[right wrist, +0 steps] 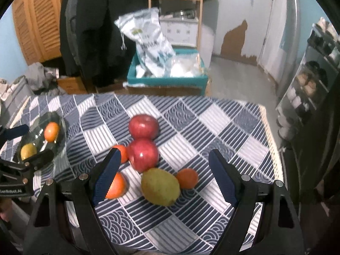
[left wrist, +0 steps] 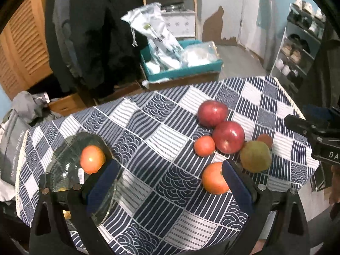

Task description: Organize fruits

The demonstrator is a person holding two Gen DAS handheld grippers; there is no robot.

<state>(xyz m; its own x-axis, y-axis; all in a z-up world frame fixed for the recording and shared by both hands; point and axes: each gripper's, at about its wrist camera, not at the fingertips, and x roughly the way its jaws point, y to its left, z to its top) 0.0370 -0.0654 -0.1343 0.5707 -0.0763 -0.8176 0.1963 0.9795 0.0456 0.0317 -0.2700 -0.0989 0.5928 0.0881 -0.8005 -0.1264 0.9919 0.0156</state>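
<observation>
Glass bowl (right wrist: 57, 127) at left holds two fruits; both grippers' jaws spread wide, the right gripper (right wrist: 163, 180) over the pear (right wrist: 160, 187).

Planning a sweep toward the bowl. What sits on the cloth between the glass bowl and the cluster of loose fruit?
Nothing: in the right wrist view only bare checked tablecloth separates the glass bowl from the fruit cluster.

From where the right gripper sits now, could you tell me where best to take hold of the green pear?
Grip the green pear across its widest part, coming down from above and slightly behind. It lies on its side on the tablecloth, touching the red apple and the small orange fruit. The open right gripper already straddles it, so lowering probably suffices.
</observation>
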